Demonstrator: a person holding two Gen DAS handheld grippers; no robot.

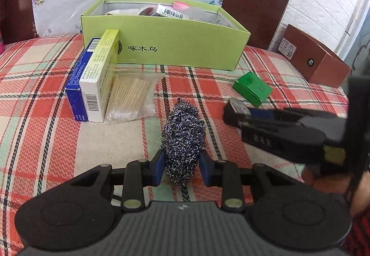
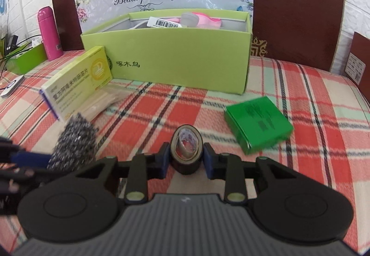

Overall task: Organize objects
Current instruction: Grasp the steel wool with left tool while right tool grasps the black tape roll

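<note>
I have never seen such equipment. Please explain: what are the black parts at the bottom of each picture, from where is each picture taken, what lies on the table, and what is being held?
The black parts are hand-held grippers, one in each of a person's hands; there is no robot. Each picture comes from a camera on one gripper, looking along its fingers.

The left gripper is shut on a steel scourer. The right gripper has a black tape roll between its pads and looks shut on it.

On the checked tablecloth stand an open light green box with items inside, two medicine boxes, a bag of toothpicks and a small green box.
</note>
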